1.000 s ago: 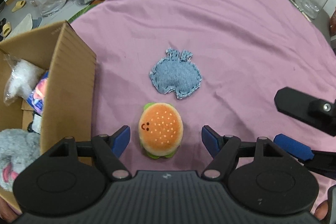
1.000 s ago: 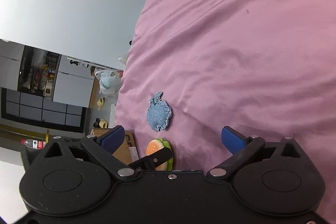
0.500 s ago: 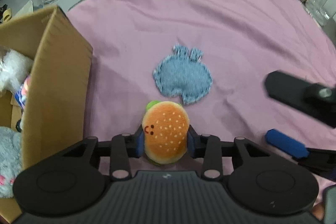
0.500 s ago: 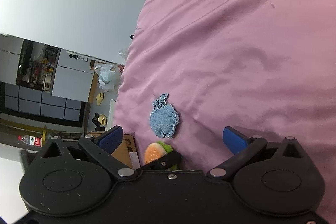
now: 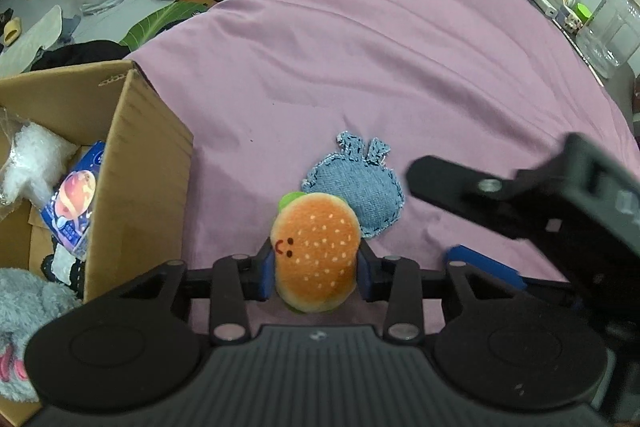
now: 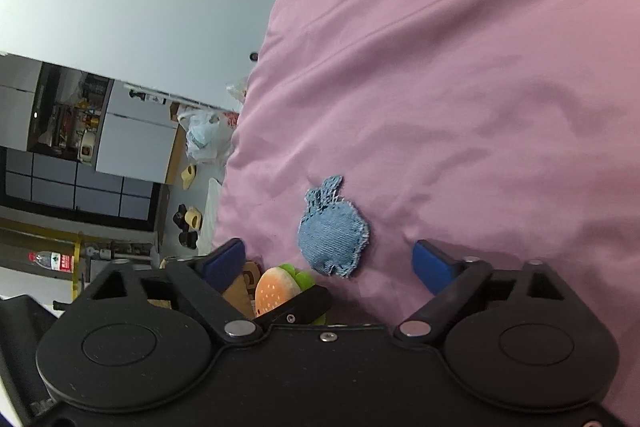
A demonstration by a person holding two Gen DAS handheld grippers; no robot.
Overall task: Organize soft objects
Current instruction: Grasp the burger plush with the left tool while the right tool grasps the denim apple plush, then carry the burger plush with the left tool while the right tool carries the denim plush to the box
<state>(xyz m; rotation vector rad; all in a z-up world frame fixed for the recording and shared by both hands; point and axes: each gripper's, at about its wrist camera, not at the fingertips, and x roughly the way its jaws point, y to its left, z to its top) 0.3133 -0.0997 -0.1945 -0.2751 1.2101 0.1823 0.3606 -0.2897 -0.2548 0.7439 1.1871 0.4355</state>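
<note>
Burger toy (image 5: 314, 253): soft plush, matt. Apple-shaped patch (image 5: 356, 197): frayed denim. Bedspread (image 5: 360, 67): smooth pink cloth, faint sheen. Box (image 5: 140, 187): matt corrugated cardboard. Gripper bodies: matt black plastic.

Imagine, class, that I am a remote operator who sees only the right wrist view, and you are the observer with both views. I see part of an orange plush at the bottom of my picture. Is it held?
Observer: Yes. The left gripper is shut on a burger plush; its fingers have just closed on the bun's two sides.
Operator: Where could it go?
Observer: An open cardboard box stands just left of it in the left wrist view, and a grey plush already lies inside.
Operator: Which way does the burger face?
Observer: Its bun top faces the camera, with a small smiling face on the side toward the box.
</note>
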